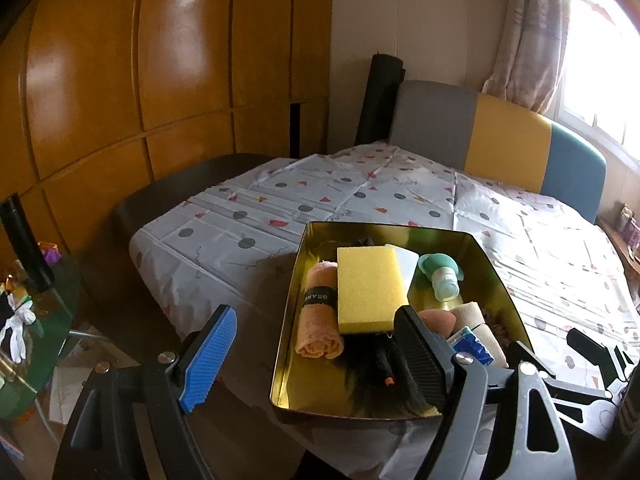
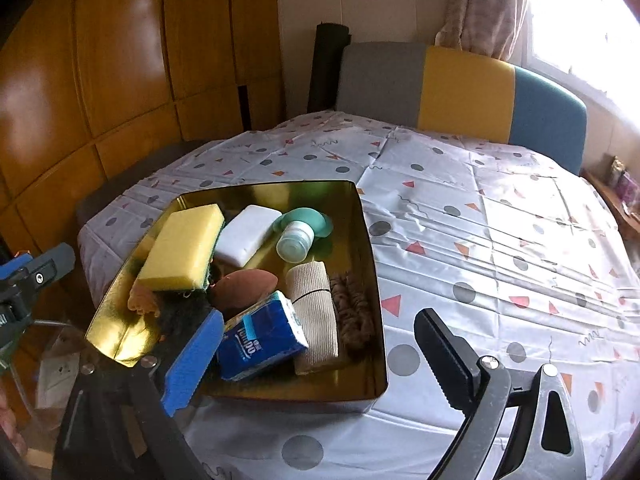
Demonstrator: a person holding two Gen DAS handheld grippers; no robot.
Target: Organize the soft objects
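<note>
We look from the left wrist, low and close off the counter's [image 1: 280,216] near-left corner, with the gold tin [image 1: 292,280] at five o'clock. From the right wrist we sit farther right and higher, tin [image 2: 370,264] at seven o'clock. Both views face the striped chair [image 1: 512,144] [image 2: 464,88] and share tin, counter [image 2: 500,240] and wardrobe [image 1: 120,80] [image 2: 120,60]

Home room, wooden wardrobe [image 1: 120,80], curtained window [image 1: 592,60] (bright), tablecloth-covered table [image 2: 480,220], chair [image 2: 460,88]
</note>
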